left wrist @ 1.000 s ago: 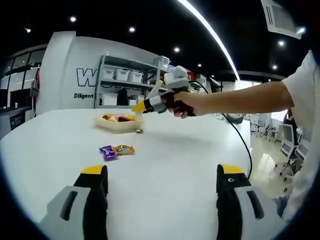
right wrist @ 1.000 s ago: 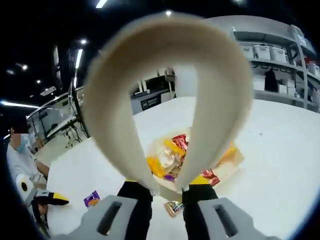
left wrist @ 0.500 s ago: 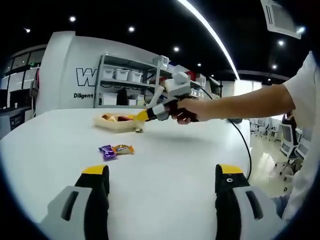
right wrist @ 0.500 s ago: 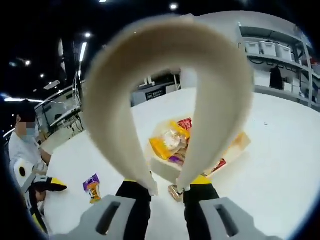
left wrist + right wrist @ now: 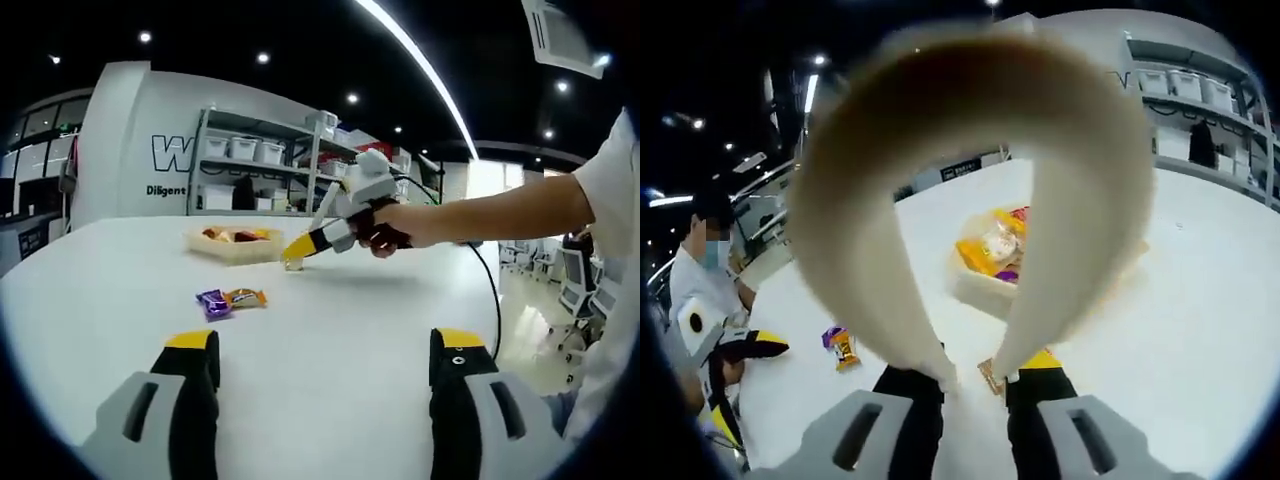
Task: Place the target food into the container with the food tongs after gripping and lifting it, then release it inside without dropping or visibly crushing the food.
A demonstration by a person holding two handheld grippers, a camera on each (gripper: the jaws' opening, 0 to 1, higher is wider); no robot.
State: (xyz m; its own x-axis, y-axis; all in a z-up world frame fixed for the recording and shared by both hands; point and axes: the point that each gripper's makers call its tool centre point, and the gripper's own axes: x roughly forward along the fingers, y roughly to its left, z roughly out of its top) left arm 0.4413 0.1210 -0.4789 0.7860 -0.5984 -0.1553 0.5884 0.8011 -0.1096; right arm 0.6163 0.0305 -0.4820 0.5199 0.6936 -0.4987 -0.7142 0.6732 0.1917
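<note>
My right gripper (image 5: 975, 385) is shut on beige food tongs (image 5: 850, 250), whose two arms loop up through the right gripper view. The tong tips stand slightly apart, low over the table, on either side of a small wrapped sweet (image 5: 988, 374). Just beyond lies a shallow tray (image 5: 975, 288) holding several wrapped snacks. In the left gripper view a hand holds the right gripper (image 5: 335, 232) tilted down, its tong tips at the sweet (image 5: 292, 265) in front of the tray (image 5: 235, 248). My left gripper (image 5: 322, 365) is open, with nothing between its fingers.
A purple packet and an orange packet (image 5: 232, 298) lie together on the white table (image 5: 330, 310), between my left gripper and the tray. Shelves with white bins (image 5: 245, 165) stand behind the table. A cable (image 5: 490, 290) trails off the right side.
The right gripper has come down and toward the near side of the tray, bringing the tong tips to the small sweet on the table. The left gripper has stayed still.
</note>
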